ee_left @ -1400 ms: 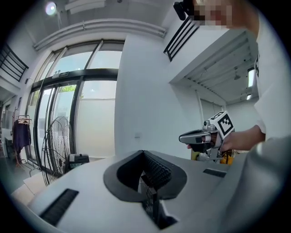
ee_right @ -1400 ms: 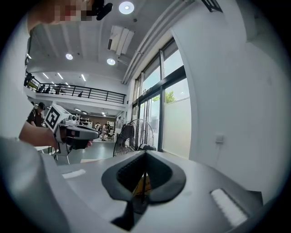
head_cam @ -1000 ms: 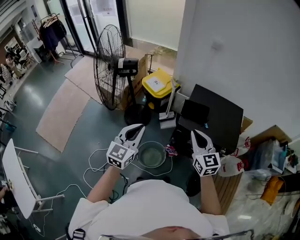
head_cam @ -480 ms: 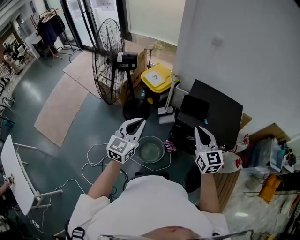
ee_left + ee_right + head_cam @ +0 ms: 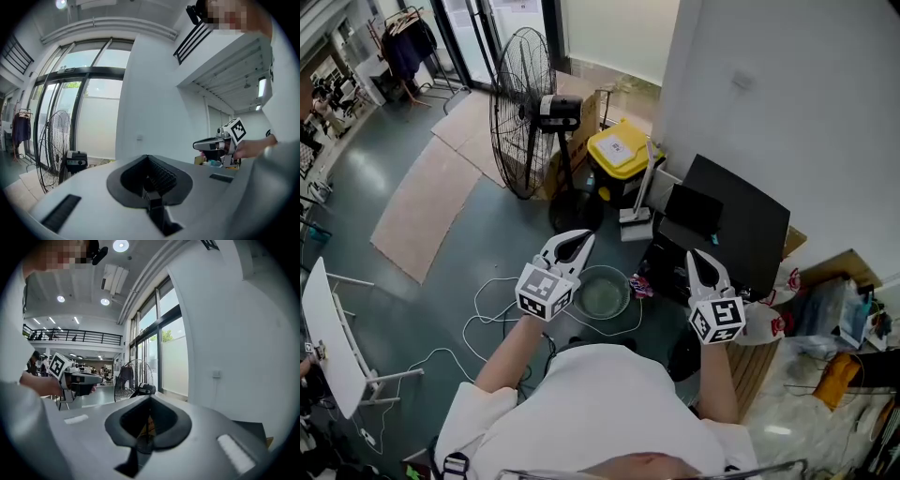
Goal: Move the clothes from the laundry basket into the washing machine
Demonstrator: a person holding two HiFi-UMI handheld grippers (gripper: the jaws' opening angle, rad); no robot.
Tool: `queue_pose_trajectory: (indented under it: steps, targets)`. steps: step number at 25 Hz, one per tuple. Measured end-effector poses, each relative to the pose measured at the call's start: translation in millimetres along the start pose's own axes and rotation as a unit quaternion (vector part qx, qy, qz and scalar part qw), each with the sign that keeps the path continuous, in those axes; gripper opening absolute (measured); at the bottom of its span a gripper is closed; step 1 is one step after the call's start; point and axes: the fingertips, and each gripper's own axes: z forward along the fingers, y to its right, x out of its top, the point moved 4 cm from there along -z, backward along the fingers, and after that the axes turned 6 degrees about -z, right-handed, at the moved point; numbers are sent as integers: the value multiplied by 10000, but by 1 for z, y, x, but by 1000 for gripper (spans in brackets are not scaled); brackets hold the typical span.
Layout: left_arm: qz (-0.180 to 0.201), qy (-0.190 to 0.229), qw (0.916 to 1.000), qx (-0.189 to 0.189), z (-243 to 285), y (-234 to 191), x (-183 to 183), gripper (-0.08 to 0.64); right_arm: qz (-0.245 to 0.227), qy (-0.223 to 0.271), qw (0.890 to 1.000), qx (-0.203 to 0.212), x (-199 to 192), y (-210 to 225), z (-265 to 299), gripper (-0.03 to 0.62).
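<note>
Neither a laundry basket, clothes nor a washing machine shows in any view. In the head view my left gripper (image 5: 582,237) is held out in front of the body, shut and empty, above a round clear bowl (image 5: 602,298) on the floor. My right gripper (image 5: 694,255) is beside it, also shut and empty, over the edge of a black cabinet (image 5: 741,225). In the left gripper view the left gripper (image 5: 149,157) has its jaws together, and the right gripper (image 5: 216,144) shows to the right. The right gripper view shows my right gripper (image 5: 149,397) closed and the left gripper (image 5: 77,378) at the left.
A large standing fan (image 5: 523,112) and a yellow bin (image 5: 619,155) stand ahead by the white wall. White cables (image 5: 487,323) lie on the grey floor near the bowl. A rug (image 5: 427,211) lies to the left, and a white folding table (image 5: 333,342) at the far left. Clutter fills the lower right.
The head view has shifted slightly. Both grippers keep about the same place and stay shut.
</note>
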Motion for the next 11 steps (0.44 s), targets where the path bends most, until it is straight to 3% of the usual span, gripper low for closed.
queue_pose_trajectory:
  steps: [11]
  targets:
    - [-86,-30,9999,55,-6,6,-8,5,35,22,10000,-9,-1,0,-7,11]
